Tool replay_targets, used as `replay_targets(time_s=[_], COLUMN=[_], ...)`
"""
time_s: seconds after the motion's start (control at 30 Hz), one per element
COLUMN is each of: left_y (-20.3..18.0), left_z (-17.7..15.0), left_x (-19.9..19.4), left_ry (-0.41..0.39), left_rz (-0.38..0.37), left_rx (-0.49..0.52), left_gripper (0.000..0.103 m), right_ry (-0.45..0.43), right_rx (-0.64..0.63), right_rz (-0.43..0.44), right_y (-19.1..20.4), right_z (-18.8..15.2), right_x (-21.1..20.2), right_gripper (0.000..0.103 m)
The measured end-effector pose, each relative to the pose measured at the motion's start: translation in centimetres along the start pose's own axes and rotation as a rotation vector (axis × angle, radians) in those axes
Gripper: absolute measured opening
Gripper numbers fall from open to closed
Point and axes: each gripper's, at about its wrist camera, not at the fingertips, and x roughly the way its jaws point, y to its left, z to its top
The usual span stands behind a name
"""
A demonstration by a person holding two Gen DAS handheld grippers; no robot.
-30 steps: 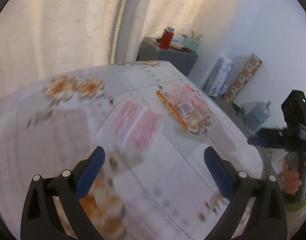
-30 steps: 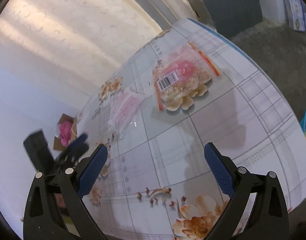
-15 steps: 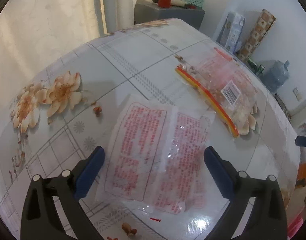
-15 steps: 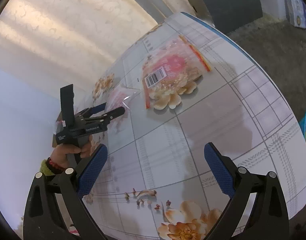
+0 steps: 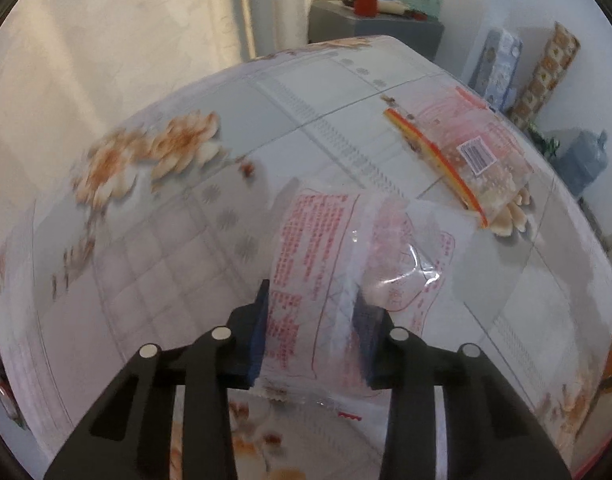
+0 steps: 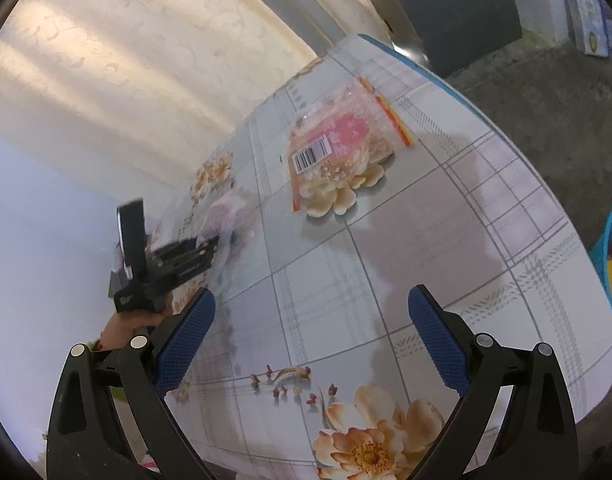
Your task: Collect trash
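Left gripper (image 5: pixel 311 326) was clamped on red-printed wrapper (image 5: pixel 325 256); barcode bag (image 6: pixel 337 156) lay flat well ahead of wide-open, empty right gripper (image 6: pixel 309 334), the nearer one.

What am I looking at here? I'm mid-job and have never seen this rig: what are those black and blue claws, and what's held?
No robot: a person holds a two-finger gripper in each hand, each with a fisheye camera looking along its fingers. The left view shows the left gripper shut on a clear wrapper with red print. The right view shows the right gripper open, holding nothing, above the floral table; the left gripper appears there too, at the left. A zip bag with a barcode lies flat on the table.
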Motion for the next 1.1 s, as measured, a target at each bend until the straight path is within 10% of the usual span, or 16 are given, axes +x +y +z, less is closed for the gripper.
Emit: replay_targets(time_s=[0.37,0.7,1.1], left_y=[3.5,3.6,4.1], left_z=[-9.0,-13.3,-14.3], left_x=[-4.5,-6.4,-6.9], left_ry=[-0.073,-0.139,-0.159], left_rz=[-0.056,-0.072,-0.101], left_rx=[-0.165,-0.255,-0.288], left_gripper=[0.025,0.024,0.023], right_ry=[-0.046,0.022,0.13], right_rx=[-0.186,-0.23,-0.452], right_rz=[-0.148,-0.359,-0.417], right_y=[3.6,3.5,5.3], right_z=[5.6,13.3,8.5], right_x=[3.0,14.6,16.0], right_gripper=[0.093,0.047,0.027])
